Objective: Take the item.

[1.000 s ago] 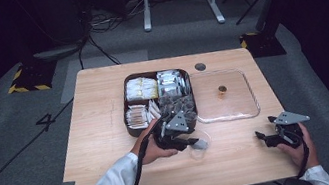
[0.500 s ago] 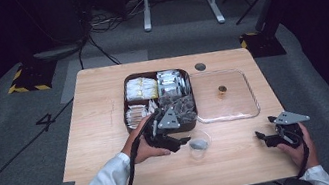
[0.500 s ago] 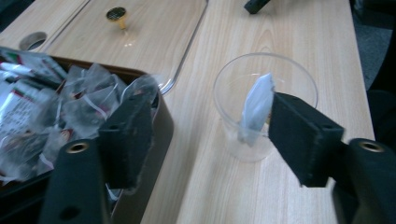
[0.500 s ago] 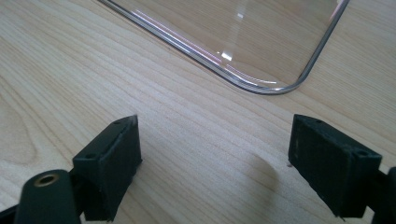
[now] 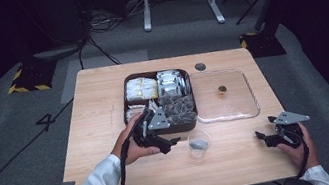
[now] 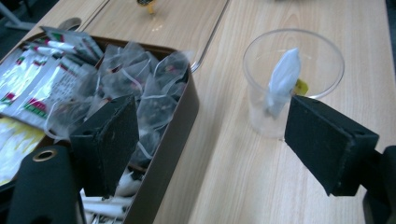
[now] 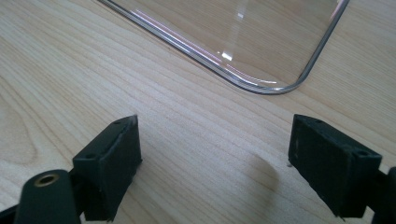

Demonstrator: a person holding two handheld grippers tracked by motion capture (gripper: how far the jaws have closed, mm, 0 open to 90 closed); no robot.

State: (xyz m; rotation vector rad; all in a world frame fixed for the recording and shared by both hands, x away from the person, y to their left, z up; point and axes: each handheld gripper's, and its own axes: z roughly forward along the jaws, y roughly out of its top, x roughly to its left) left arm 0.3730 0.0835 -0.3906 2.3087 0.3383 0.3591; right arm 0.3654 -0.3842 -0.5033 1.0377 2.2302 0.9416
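A tea bag [image 6: 282, 80] sits in the cup [image 5: 199, 143] on the counter [image 5: 105, 112], just in front of the brown box [image 5: 160, 100]. The left tool [image 5: 163, 141] is wide apart and empty, right beside the cup and by the box. The right tool [image 5: 272, 136] is apart and empty too, well to the right of the cup. To do well, I think the left tool should go slow and not bump the cup.

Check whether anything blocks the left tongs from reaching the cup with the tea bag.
Nothing visible blocks them. The left tongs are open, and bare table lies between them and the clear cup holding the tea bag. The brown box sits off to one side.
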